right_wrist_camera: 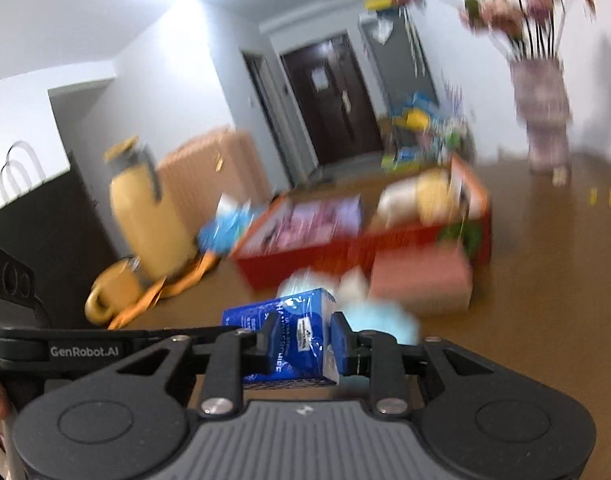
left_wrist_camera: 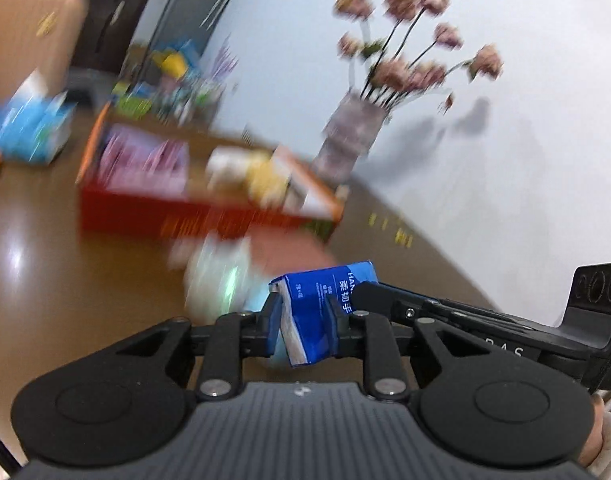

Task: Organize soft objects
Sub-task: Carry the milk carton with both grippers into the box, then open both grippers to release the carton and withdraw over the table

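Note:
Both grippers hold one blue tissue pack (left_wrist_camera: 317,312) above the brown table. My left gripper (left_wrist_camera: 305,320) is shut on one end of it. My right gripper (right_wrist_camera: 301,340) is shut on the same pack (right_wrist_camera: 293,340); its arm shows in the left wrist view (left_wrist_camera: 445,312). A red open box (left_wrist_camera: 193,208) lies ahead, with pink packets (left_wrist_camera: 145,160) and a white and yellow soft toy (left_wrist_camera: 245,172) inside. The box also shows in the right wrist view (right_wrist_camera: 345,248). Both views are motion-blurred.
A pink box (right_wrist_camera: 421,280) and pale blue-white soft items (right_wrist_camera: 385,320) lie in front of the red box. A vase of pink flowers (left_wrist_camera: 353,136) stands by the wall. A yellow jug (right_wrist_camera: 145,208), a gold cup (right_wrist_camera: 109,300) and blue packs (left_wrist_camera: 29,128) sit at the left.

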